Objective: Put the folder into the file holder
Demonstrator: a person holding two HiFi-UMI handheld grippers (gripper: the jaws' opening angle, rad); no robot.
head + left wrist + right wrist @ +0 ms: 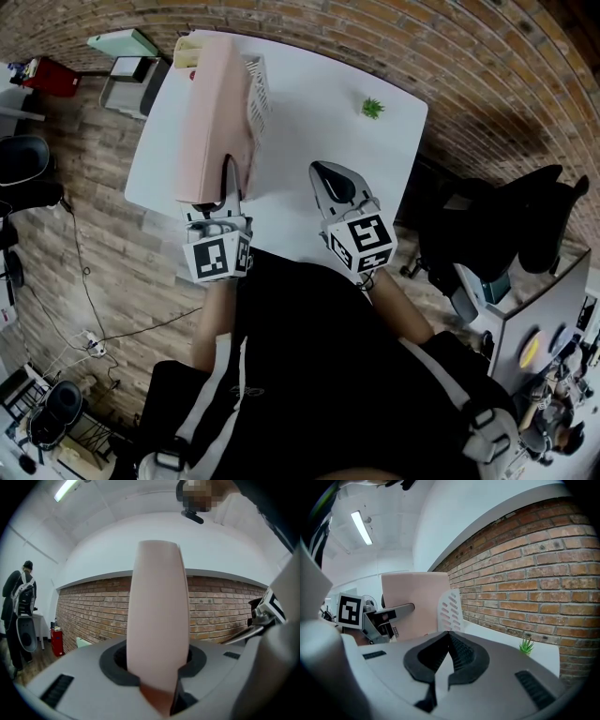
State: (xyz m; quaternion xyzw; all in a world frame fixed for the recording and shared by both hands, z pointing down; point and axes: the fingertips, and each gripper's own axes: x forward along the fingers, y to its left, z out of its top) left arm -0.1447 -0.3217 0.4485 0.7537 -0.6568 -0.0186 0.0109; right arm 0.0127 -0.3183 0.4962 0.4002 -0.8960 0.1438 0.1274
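1. While I watch from the head view, the pink folder (214, 117) reads as a smooth, matte, stiff slab with rounded corners. It stands on edge and runs toward 12 o'clock from the left gripper (223, 192).
2. Its far end lies against the white plastic file holder (258, 94), whose slotted, curved wall sits at the 11 o'clock corner of the glossy white table (319, 141). I cannot tell whether the folder is already between the holder's walls.
3. Seen along its own jaws, the left gripper pinches the folder's near edge between its dark pads, jaws parted only by the folder's thickness. The slab rises upright, filling the middle of that view.
4. On the right gripper (323, 173) the ribbed pads are pressed together at the tips with nothing between them. It hovers over the table at about 5 o'clock from the folder, well apart from it.
5. Both forearms reach forward from a black top. The left gripper lies about level and the right noses slightly down.
6. Over at 1 o'clock on the table sits a small spiky green plant (372, 108), before a rough red brick wall (534, 573).
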